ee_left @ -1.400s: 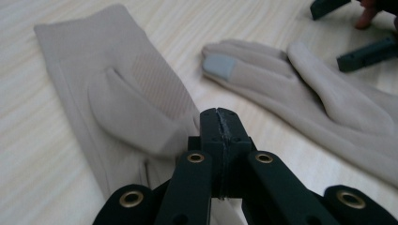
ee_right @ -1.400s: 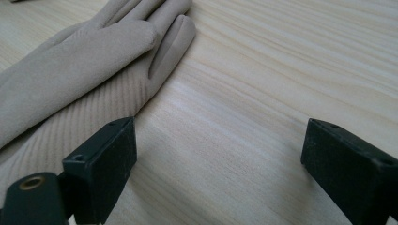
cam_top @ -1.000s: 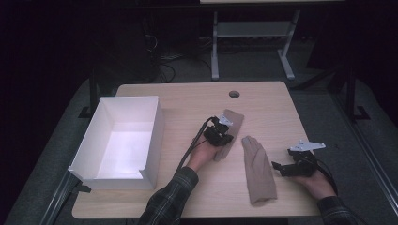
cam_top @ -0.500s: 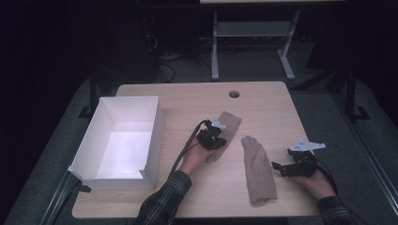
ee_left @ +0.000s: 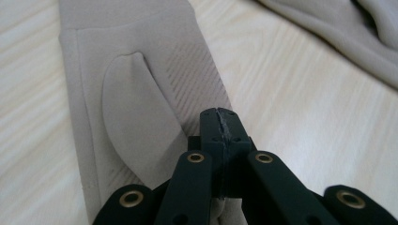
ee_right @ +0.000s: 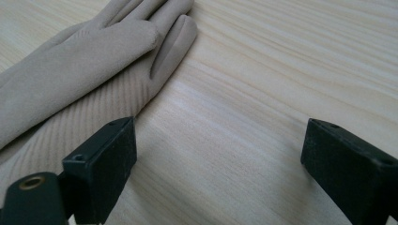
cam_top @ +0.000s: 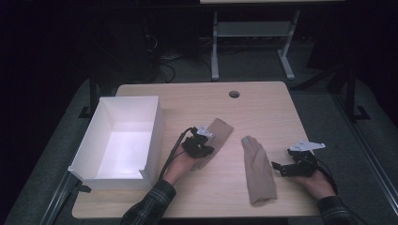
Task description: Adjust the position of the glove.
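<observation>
Two beige gloves lie on the wooden table (cam_top: 263,108). My left gripper (cam_top: 202,149) (ee_left: 220,117) is shut on the near edge of the left glove (cam_top: 219,132) (ee_left: 131,93); a fold of its fabric shows under the jaws. The right glove (cam_top: 257,168) (ee_right: 84,70) lies flat, fingers pointing away from the person. It also appears at the top right of the left gripper view (ee_left: 338,42). My right gripper (cam_top: 279,167) (ee_right: 218,154) stands open just right of that glove, bare wood between its jaws, one jaw tip close to the glove's edge.
A white open box (cam_top: 155,136) stands at the table's left, close to my left hand. A round cable hole (cam_top: 233,94) sits near the far edge. Beyond the table are a dark floor, cables and a metal stand (cam_top: 253,33).
My left gripper has drawn back toward the person and a little left, taking the left glove with it. The right gripper and right glove have stayed put.
</observation>
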